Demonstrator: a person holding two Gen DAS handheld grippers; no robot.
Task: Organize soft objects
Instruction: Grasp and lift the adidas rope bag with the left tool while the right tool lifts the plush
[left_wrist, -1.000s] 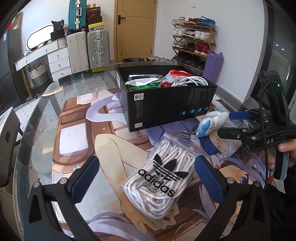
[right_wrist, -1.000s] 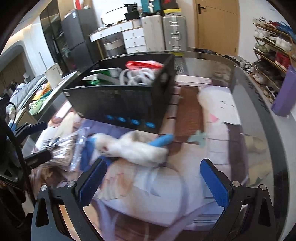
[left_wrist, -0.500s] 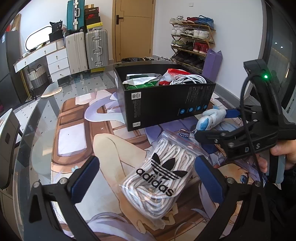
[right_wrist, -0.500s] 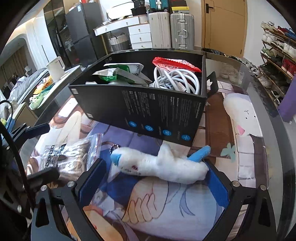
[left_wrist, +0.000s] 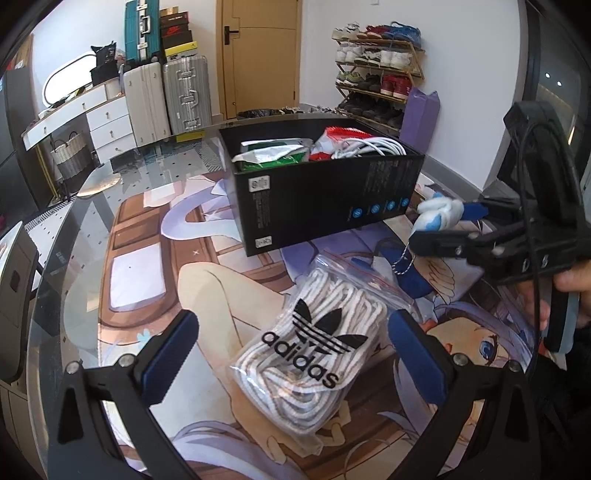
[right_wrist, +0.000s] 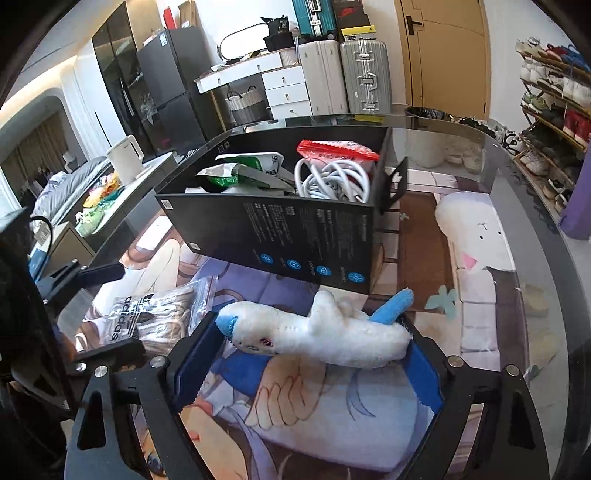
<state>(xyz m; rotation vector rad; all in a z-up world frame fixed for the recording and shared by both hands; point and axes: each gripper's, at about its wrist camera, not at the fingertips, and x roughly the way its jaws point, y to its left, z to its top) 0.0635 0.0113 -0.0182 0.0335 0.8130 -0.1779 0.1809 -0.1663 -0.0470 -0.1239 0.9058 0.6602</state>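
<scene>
On the glass counter (left_wrist: 85, 236) with its printed anime mat, a black box (left_wrist: 325, 199) stands open, holding a green-and-white packet (right_wrist: 243, 170), a red pouch (right_wrist: 336, 149) and a coil of white cable (right_wrist: 332, 181). The left wrist view looks down on a clear zip bag of white laces (left_wrist: 314, 354) marked adidas, lying flat between the spread fingers of the left tool (left_wrist: 291, 350); the blue pads sit apart from the bag on either side, gripping nothing. That same view shows the right tool (left_wrist: 454, 225) from the side, lifted above the mat near the box's corner, with a white and blue plush toy (left_wrist: 439, 216) sticking out of it and a small ball chain dangling below. Only the right wrist view shows the grip itself: the plush toy (right_wrist: 321, 338) lies crosswise between the right tool's (right_wrist: 308, 354) pads, both of which press against it. This view also shows a bare strip of counter beyond the box, with a white pillow figure printed there.
</scene>
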